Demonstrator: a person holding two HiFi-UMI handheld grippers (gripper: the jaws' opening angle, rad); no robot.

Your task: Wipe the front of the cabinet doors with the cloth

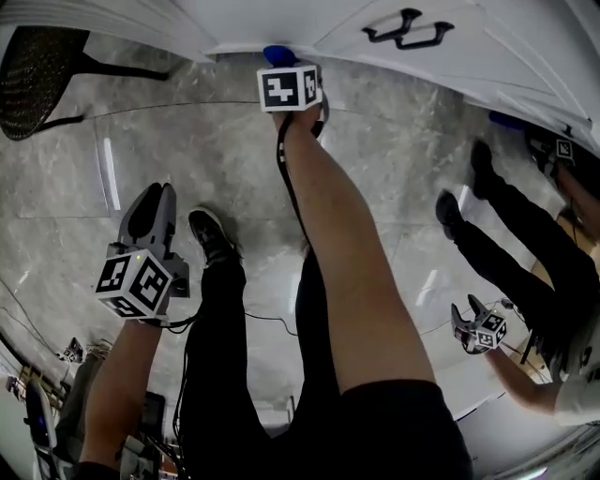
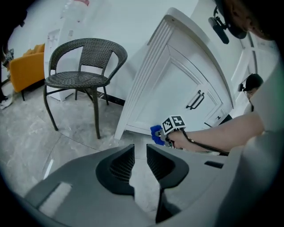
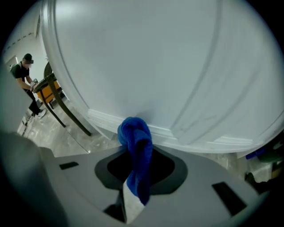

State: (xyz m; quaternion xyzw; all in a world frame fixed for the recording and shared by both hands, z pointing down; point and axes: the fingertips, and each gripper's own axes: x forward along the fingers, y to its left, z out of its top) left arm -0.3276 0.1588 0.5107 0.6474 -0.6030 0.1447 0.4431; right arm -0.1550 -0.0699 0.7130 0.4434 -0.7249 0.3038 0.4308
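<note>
The blue cloth [image 1: 277, 54] is pressed against the bottom moulding of the white cabinet door [image 1: 450, 66]. My right gripper [image 1: 286, 67] is shut on it, with my arm stretched forward. In the right gripper view the cloth [image 3: 135, 142] is bunched between the jaws, and its tip touches the door's lower trim [image 3: 146, 126]. My left gripper [image 1: 155, 187] hangs back at the left over the floor, well away from the cabinet. Its jaws [image 2: 140, 150] are nearly together with only a narrow slit and nothing between them. The left gripper view shows the cloth [image 2: 156, 134] at the cabinet's foot.
A dark wicker chair [image 1: 37, 80] stands left of the cabinet. Black door handles [image 1: 408, 28] sit higher on the door. My own legs and a shoe [image 1: 211, 234] are on the marble floor below. Another person [image 1: 516, 244] stands at the right holding a gripper [image 1: 480, 328].
</note>
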